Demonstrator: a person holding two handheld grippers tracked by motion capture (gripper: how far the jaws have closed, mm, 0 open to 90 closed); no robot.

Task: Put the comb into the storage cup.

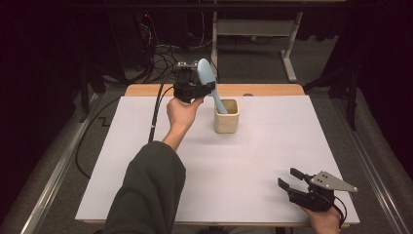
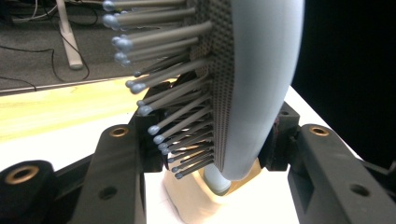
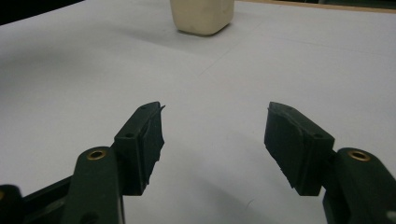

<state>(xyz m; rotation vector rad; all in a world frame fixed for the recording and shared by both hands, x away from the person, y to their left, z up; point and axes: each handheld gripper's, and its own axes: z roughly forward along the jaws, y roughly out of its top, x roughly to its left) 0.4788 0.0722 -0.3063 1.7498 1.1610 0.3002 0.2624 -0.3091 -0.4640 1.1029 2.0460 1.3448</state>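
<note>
A smooth, matt pale-blue plastic back is seen on the hairbrush [image 2: 261, 88], with grey plastic bristles set in a finely dotted, rubbery-looking pad. The cream cup [image 1: 227, 116] looks like matt, smooth ceramic. The table [image 1: 272, 146] is covered with a matt white sheet, and light wood [image 1: 263, 89] is shown along its far edge.

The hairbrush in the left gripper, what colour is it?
Pale blue hairbrush, grey bristles; best in the left gripper view.

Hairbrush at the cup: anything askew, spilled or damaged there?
Nothing spilled or damaged. The hairbrush leans, handle down in the upright cream cup, clamped at its head by the left hand-held gripper. The right hand-held gripper is open near the table's front edge.
</note>
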